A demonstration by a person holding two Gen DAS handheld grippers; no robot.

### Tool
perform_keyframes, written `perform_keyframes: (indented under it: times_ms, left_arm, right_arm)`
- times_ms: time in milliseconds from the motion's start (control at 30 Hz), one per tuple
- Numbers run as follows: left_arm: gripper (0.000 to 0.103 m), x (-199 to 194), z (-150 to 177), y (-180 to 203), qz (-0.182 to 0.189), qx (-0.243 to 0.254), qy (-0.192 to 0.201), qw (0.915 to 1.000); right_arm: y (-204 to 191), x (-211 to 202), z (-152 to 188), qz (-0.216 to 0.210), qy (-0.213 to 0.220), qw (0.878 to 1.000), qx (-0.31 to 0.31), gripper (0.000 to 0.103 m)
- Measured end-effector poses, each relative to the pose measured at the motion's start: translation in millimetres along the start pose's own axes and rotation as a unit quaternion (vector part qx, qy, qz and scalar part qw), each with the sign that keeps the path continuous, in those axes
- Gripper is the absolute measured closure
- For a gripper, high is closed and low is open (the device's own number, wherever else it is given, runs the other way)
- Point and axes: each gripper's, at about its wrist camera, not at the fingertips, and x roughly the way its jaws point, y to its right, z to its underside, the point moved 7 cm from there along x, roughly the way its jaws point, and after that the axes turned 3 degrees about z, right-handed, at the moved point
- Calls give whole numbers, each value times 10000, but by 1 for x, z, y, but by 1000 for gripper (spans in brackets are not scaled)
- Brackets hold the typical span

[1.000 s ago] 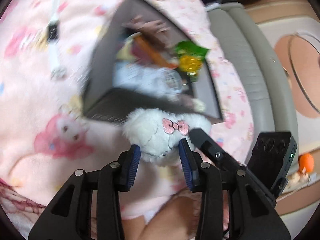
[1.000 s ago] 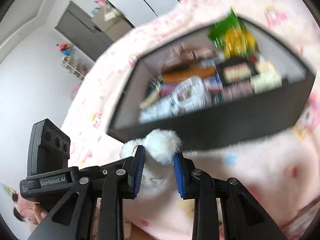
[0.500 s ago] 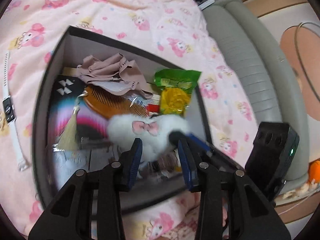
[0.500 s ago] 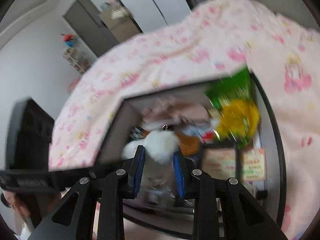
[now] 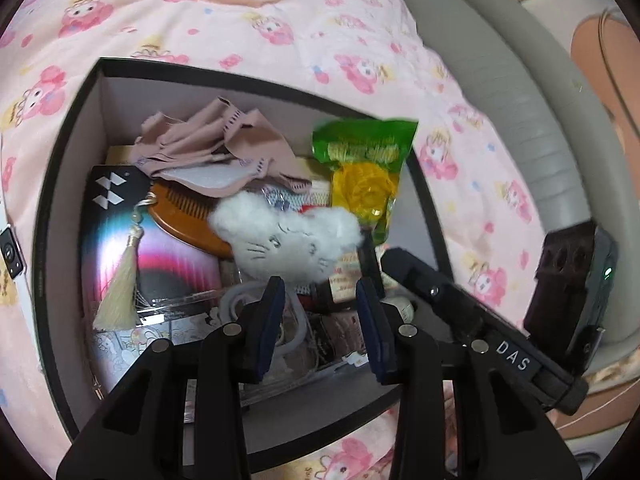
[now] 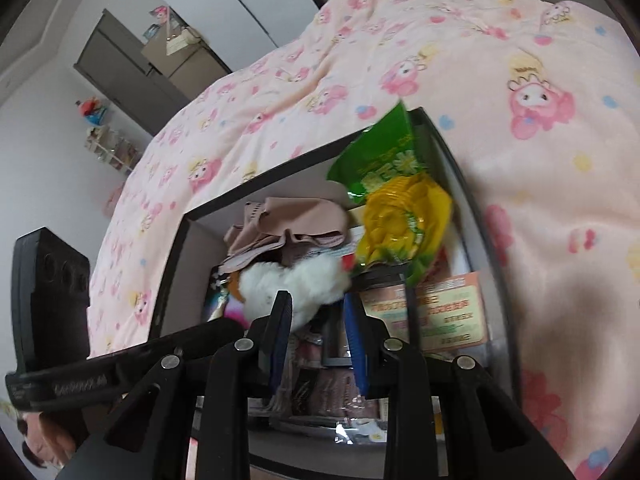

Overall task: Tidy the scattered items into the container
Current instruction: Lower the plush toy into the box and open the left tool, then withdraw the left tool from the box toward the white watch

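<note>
A white plush cat toy (image 5: 286, 236) hangs over the open black box (image 5: 60, 200), just above the things inside. My left gripper (image 5: 320, 292) pinches its lower edge between the blue pads. My right gripper (image 6: 317, 304) is shut on the same plush toy (image 6: 288, 284) from the other side, and its arm (image 5: 440, 292) crosses the left wrist view. In the right wrist view, the box (image 6: 172, 272) sits under the grippers.
In the box lie a green-and-yellow snack bag (image 5: 368, 176), a pinkish-brown cloth (image 5: 216, 148), a wooden comb (image 5: 184, 216) with a tassel (image 5: 120, 280), and packets. A white watch (image 5: 10, 252) lies on the pink blanket (image 5: 240, 12) left of the box. A grey padded edge (image 5: 520, 100) runs along the right.
Both grippers carried the plush toy from the blanket in front of the box to over its inside. The toy has turned, so its bow is hidden and its stitched face shows.
</note>
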Motion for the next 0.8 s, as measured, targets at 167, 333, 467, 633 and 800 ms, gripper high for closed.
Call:
perform_keyframes:
  times_ms: [167, 333, 467, 633, 800]
  left_arm:
    - [67, 23, -11, -13, -425, -169, -108, 9989]
    - [67, 19, -12, -17, -199, -406, 101, 9989]
    - [67, 9, 5, -5, -53, -228, 219, 9995]
    - [67, -15, 19, 2, 122, -134, 421, 9989]
    - [68, -42, 33, 13, 83, 189, 562, 9982]
  right_arm:
    - [9, 3, 1, 252, -105, 9996, 99, 79]
    - [15, 6, 4, 267, -191, 9993, 172, 79]
    - [1, 1, 8, 130, -198, 9997, 45, 79]
    - [-27, -22, 24, 128, 29, 9988, -465, 79]
    - [-42, -35, 35, 199, 149, 9968, -762, 79]
